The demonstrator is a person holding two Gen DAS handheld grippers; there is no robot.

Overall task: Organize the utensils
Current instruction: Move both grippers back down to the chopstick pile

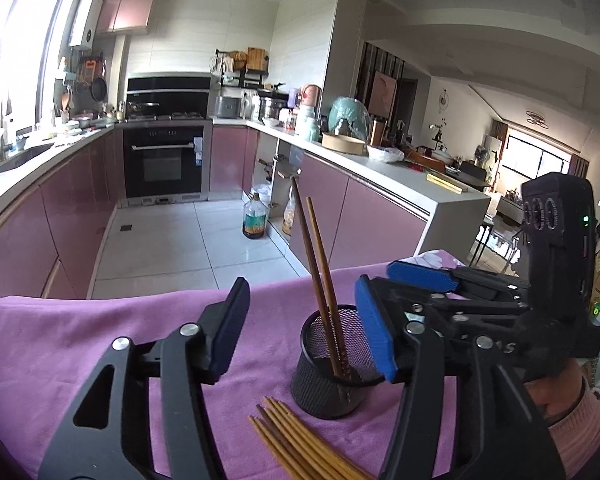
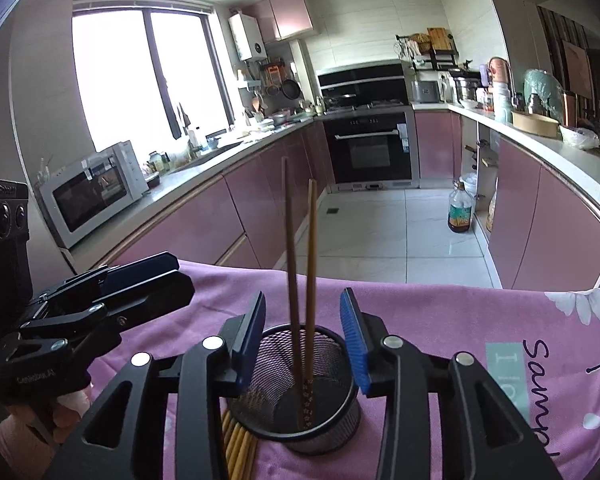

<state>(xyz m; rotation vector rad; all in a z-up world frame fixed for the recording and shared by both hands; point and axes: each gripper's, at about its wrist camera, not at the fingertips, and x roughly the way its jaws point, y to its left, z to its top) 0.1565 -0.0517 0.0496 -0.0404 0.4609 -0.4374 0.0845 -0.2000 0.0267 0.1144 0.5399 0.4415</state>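
Two chopsticks (image 2: 300,280) stood upright in the black mesh cup (image 2: 300,400) on the purple-clothed table (image 1: 100,340) — one dark, one lighter. More chopsticks (image 1: 300,440) lay loose on the cloth just beside the cup. Both claws had parted jaws with nothing gripped: the right claw (image 2: 306,344) flanked the standing pair, while the left claw (image 1: 304,336) faced the cup from its side
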